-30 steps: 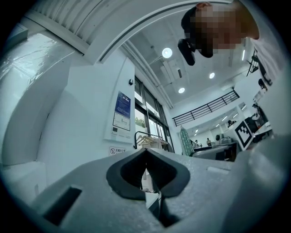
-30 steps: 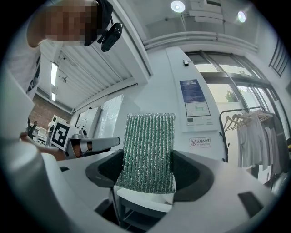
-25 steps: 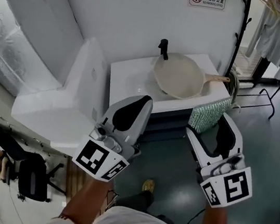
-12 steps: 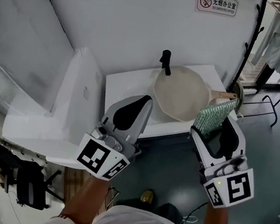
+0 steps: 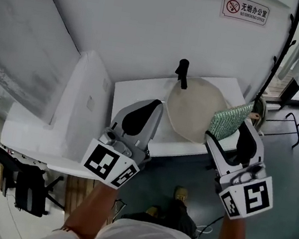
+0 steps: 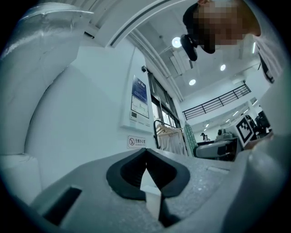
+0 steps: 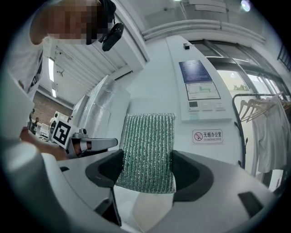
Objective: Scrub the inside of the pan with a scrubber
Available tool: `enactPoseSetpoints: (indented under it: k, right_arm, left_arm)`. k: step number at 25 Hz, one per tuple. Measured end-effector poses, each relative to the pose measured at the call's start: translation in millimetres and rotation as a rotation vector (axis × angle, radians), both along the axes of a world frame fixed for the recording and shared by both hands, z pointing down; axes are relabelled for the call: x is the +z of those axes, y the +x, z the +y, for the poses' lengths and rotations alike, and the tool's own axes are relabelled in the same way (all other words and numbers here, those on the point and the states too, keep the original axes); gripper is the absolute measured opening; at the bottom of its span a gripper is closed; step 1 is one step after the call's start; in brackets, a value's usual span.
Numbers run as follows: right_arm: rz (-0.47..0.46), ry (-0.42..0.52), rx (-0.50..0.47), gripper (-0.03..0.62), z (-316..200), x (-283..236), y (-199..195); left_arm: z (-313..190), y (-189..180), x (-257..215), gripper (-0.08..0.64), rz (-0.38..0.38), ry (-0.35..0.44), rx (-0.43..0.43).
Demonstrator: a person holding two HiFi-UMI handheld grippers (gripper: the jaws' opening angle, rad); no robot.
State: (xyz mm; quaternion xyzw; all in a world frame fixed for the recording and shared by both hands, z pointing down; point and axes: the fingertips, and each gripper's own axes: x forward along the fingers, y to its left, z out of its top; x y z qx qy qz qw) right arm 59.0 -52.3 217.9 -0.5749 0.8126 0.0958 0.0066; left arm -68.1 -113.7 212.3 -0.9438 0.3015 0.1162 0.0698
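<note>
— Where is the pan (image 5: pixel 195 109) sitting?

— It is lying in the white sink (image 5: pixel 137 93), just below the black faucet (image 5: pixel 182 73). It is filling most of the basin and showing its plain cream inner face to the head view.

— And the scrubber?

— The green scrubber (image 5: pixel 230 120) is standing upright in the right gripper (image 5: pixel 227 132). In the right gripper view, that gripper (image 7: pixel 148 169) is pinching the lower part of the scrubber (image 7: pixel 149 150) between its dark pads, and the woven sheet is rising well above them.

— Is it touching the pan?

— From the head view it is overlapping the pan's right rim, but I cannot tell whether the two are touching.

— What is the left gripper doing?

— The left gripper (image 5: pixel 151 106) is hovering beside the pan's left edge, over the sink's front. In its own view the left gripper (image 6: pixel 146 157) is keeping its jaws pressed together, with nothing between them.
</note>
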Motion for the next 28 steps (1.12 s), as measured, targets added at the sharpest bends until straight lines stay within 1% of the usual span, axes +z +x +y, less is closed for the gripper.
enactPoseSetpoints:
  k: [6, 12, 17, 22, 28]
  right_arm:
    - [0.038, 0.003, -0.078, 0.339, -44, 1, 21]
    - [0.045, -0.003, -0.164, 0.339, -90, 6, 45]
    - [0.039, -0.015, -0.225, 0.339, -118, 9, 55]
    - [0.035, -0.037, -0.267, 0.339, -140, 20, 58]
    - [0.037, -0.106, -0.280, 0.339, -165, 47, 53]
  left_arm:
    - [-36, 19, 7, 0.015, -0.012, -0.024, -0.094]
    - [-71, 41, 11, 0.015, -0.027, -0.030, -0.188]
    - [-91, 51, 19, 0.015, -0.048, -0.046, -0.252]
    - [-108, 56, 40, 0.015, -0.081, -0.090, -0.301]
    - [-131, 51, 72, 0.017, -0.134, -0.169, -0.340]
